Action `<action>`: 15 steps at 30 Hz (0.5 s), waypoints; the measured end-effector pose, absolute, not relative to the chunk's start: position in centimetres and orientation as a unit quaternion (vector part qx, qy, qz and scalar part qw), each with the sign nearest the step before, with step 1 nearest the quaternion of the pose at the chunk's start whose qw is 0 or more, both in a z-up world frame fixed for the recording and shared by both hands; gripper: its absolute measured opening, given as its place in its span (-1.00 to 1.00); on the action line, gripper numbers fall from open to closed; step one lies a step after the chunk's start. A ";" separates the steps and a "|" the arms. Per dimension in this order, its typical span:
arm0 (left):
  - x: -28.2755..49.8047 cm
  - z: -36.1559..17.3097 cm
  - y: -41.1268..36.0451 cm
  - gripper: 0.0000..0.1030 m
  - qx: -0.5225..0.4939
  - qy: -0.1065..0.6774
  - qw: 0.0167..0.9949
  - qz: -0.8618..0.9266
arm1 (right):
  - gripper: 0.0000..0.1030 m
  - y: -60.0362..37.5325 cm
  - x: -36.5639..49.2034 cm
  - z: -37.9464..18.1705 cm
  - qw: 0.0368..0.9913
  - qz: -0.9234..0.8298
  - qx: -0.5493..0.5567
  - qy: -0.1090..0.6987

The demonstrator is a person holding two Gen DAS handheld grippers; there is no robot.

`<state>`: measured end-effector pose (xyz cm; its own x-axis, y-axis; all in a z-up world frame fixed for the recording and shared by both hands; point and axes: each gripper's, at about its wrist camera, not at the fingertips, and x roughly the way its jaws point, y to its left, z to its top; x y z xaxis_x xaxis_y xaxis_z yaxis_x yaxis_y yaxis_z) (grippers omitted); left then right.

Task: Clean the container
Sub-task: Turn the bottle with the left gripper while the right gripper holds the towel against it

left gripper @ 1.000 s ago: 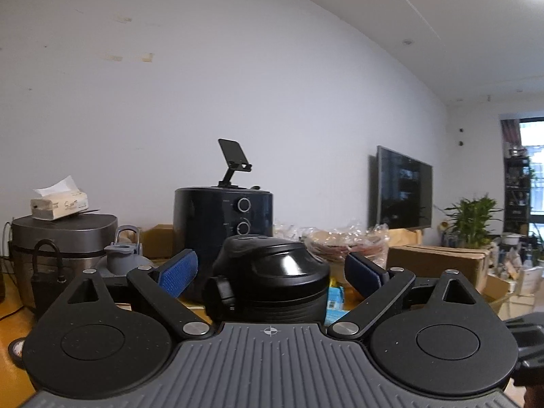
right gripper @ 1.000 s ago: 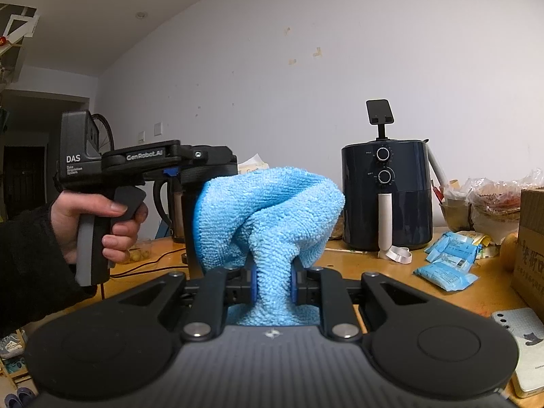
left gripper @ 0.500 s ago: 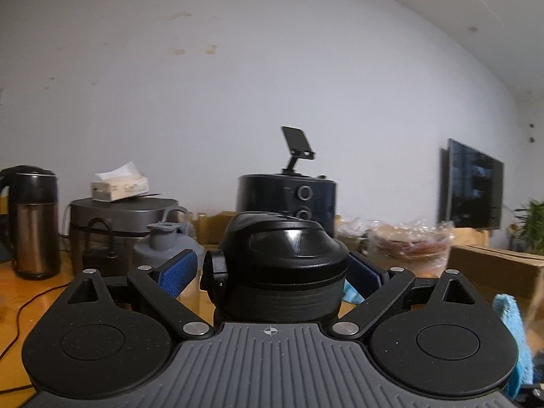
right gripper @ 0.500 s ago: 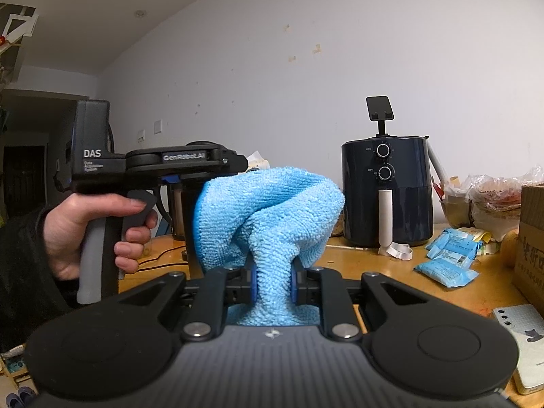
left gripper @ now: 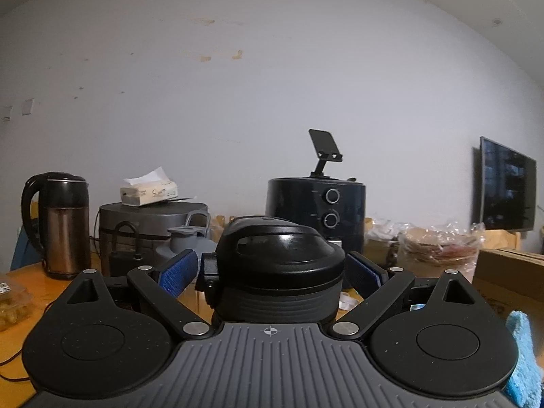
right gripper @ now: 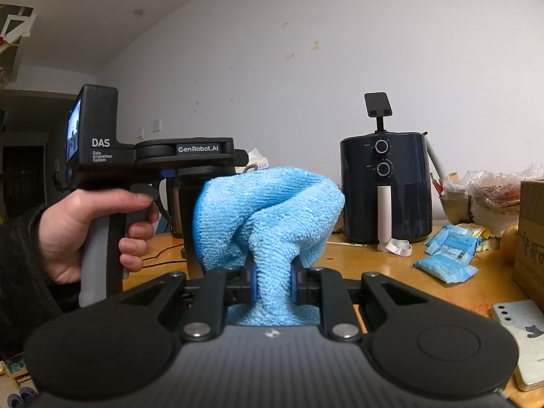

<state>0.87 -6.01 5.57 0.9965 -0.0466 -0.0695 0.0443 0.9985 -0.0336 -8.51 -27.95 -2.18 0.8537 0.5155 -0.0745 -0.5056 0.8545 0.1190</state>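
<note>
A black container with a domed black lid (left gripper: 278,272) sits between the blue pads of my left gripper (left gripper: 272,267). The jaws are closing, and both pads lie against its sides. The container stayed in the grip while the hand turned. In the right wrist view a person's hand (right gripper: 91,224) holds that left gripper (right gripper: 200,170), and the container's dark body (right gripper: 188,224) hangs below it, half hidden by the cloth. My right gripper (right gripper: 272,280) is shut on a light blue microfibre cloth (right gripper: 272,210), bunched up right beside the container. The cloth's edge (left gripper: 523,357) shows at lower right in the left wrist view.
On the wooden table (right gripper: 374,261) stand a dark air fryer (right gripper: 384,187) with a phone stand on top, a kettle (left gripper: 64,224), a rice cooker (left gripper: 149,221) with a tissue box (left gripper: 149,190), and a grey jug (left gripper: 183,241). Blue packets (right gripper: 445,258), a phone (right gripper: 520,336) and a cardboard box (right gripper: 533,231) lie right.
The left gripper has swung to the left with the container: the kettle has come into its view and the television has slid to the right edge. The right gripper and cloth have stayed put.
</note>
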 end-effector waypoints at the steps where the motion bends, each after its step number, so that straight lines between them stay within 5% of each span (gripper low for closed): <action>1: 0.9 5.6 -6.0 0.80 -0.016 0.037 0.999 -0.021 | -0.72 -27.9 -8.5 -2.2 0.962 0.265 0.048 0.052; 6: 0.7 5.5 -6.3 0.48 -0.003 0.034 0.999 -0.024 | -0.72 -27.9 -8.4 -2.3 0.961 0.266 0.048 0.054; 15: 0.6 5.5 -6.4 0.47 0.005 0.038 0.999 -0.026 | -0.72 -27.9 -8.1 -2.4 0.961 0.266 0.048 0.058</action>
<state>0.57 -6.40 5.53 0.9957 -0.0518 -0.0763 0.0526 0.9986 0.0084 -8.13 -27.87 -2.43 0.8521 0.5162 -0.0864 -0.5049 0.8542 0.1238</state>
